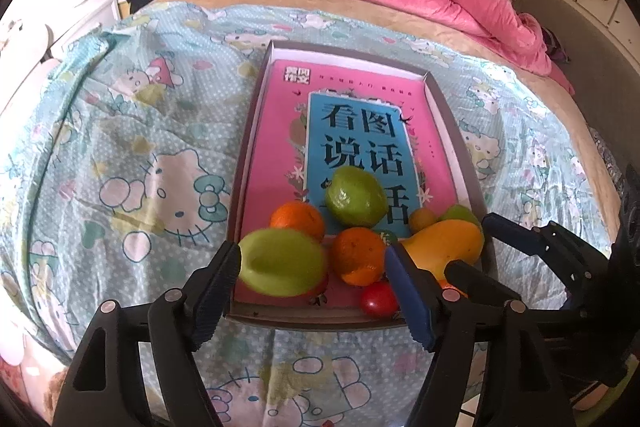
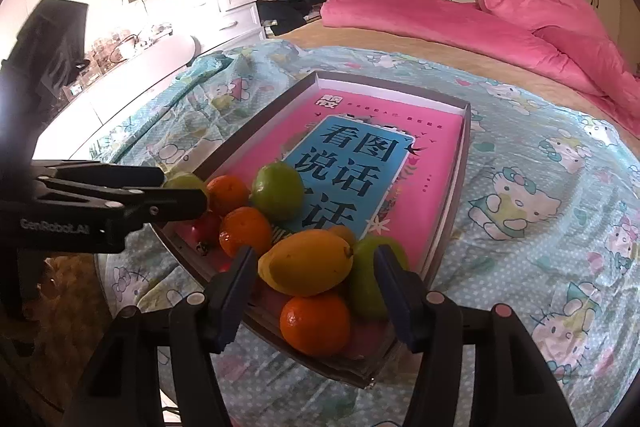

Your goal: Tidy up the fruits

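Fruit piled at the near end of a shallow box (image 1: 256, 95) on a bed, with both grippers over it.

The left gripper (image 1: 314, 263) stands with its fingers apart around a green apple (image 1: 282, 263), which looks blurred, so contact cannot be told. The right gripper (image 2: 314, 267) is spread around a yellow mango (image 2: 306, 263), apparently without squeezing it. Counted across both views: 3 oranges, one of them (image 1: 357, 255) at 3 o'clock from the apple, 1 green lime (image 1: 355, 195) at 12 o'clock of the pile, 1 red tomato (image 1: 379, 299), 1 green pear (image 2: 366, 279) partly hidden behind the right finger, and 1 small yellow fruit (image 1: 423, 219) hard to name. A pink book (image 1: 352, 123) lines the box, its lower part covered by fruit.
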`<move>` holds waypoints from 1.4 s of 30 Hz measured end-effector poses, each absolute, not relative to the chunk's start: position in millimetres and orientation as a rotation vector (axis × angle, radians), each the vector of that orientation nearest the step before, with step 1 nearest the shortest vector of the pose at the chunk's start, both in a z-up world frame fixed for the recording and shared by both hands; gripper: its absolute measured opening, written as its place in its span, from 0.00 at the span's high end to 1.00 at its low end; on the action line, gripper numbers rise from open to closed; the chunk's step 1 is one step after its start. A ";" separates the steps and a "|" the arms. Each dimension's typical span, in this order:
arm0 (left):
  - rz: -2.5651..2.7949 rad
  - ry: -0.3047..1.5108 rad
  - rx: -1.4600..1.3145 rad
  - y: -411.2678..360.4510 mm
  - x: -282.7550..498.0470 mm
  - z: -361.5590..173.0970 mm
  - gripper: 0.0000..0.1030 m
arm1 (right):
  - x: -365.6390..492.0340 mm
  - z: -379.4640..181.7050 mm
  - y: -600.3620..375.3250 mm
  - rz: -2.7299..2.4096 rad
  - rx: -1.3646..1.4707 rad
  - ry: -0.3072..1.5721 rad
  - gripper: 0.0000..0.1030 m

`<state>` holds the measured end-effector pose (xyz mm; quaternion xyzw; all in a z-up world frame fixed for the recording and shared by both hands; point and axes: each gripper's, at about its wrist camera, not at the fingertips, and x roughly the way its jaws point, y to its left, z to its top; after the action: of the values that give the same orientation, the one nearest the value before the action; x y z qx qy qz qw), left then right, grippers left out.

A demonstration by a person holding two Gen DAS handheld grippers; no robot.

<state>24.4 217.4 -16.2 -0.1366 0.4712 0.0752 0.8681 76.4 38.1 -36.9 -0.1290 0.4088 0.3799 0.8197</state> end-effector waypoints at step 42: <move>0.151 0.956 -0.246 147.2 -50.7 8.1 0.22 | -7.0 27.7 -37.8 0.664 -0.207 0.741 0.01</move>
<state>-50.7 147.2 8.1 -0.1179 0.4583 0.0723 0.8780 -7.0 -37.8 27.7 -0.0992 0.3546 0.3181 0.8736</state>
